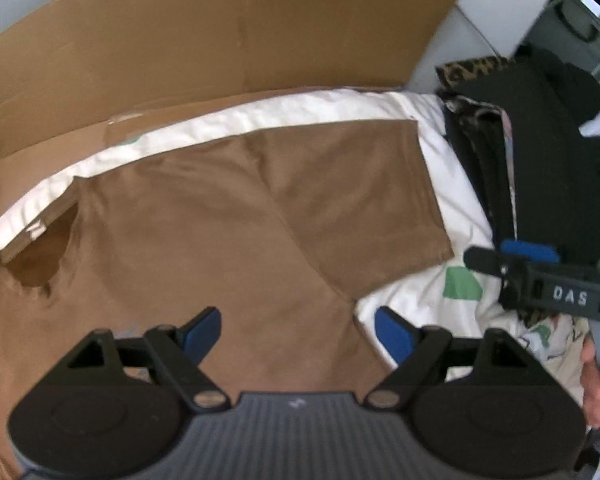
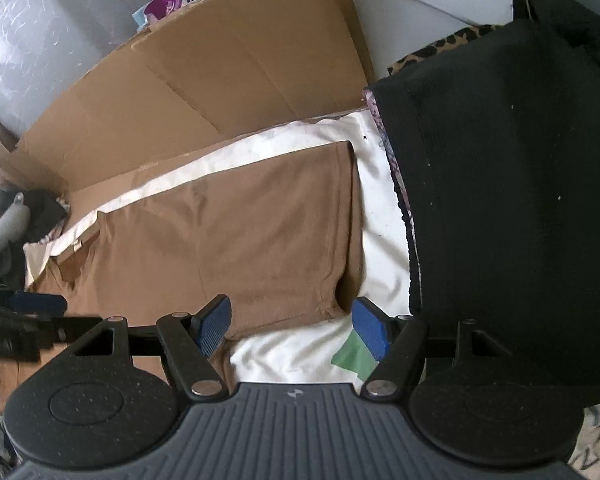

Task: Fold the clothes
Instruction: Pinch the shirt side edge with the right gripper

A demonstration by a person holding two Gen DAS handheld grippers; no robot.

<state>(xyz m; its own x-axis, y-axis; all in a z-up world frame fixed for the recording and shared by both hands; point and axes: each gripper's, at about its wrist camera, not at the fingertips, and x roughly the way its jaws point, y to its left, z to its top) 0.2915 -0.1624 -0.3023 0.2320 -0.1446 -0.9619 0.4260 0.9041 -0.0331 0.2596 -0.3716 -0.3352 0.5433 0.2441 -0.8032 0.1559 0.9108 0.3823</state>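
Note:
A brown T-shirt (image 1: 220,220) lies flat on white bedding (image 1: 456,188), neck opening (image 1: 44,256) to the left and one short sleeve (image 1: 360,192) spread to the right. My left gripper (image 1: 298,332) hovers open just over the shirt's body where the sleeve joins it, with nothing between its blue pads. In the right wrist view the same shirt (image 2: 240,232) fills the middle. My right gripper (image 2: 292,324) is open above the sleeve's near hem corner (image 2: 328,308) and holds nothing. Each gripper shows at the edge of the other's view: the right gripper (image 1: 508,256), the left gripper (image 2: 36,308).
A folded stack of dark clothes (image 2: 500,200) with a leopard-print piece (image 1: 468,68) lies right of the shirt. A big cardboard sheet (image 1: 220,40) stands behind the bedding. Green patches (image 1: 462,284) mark the bedding. A person's hand (image 1: 596,384) is at the right edge.

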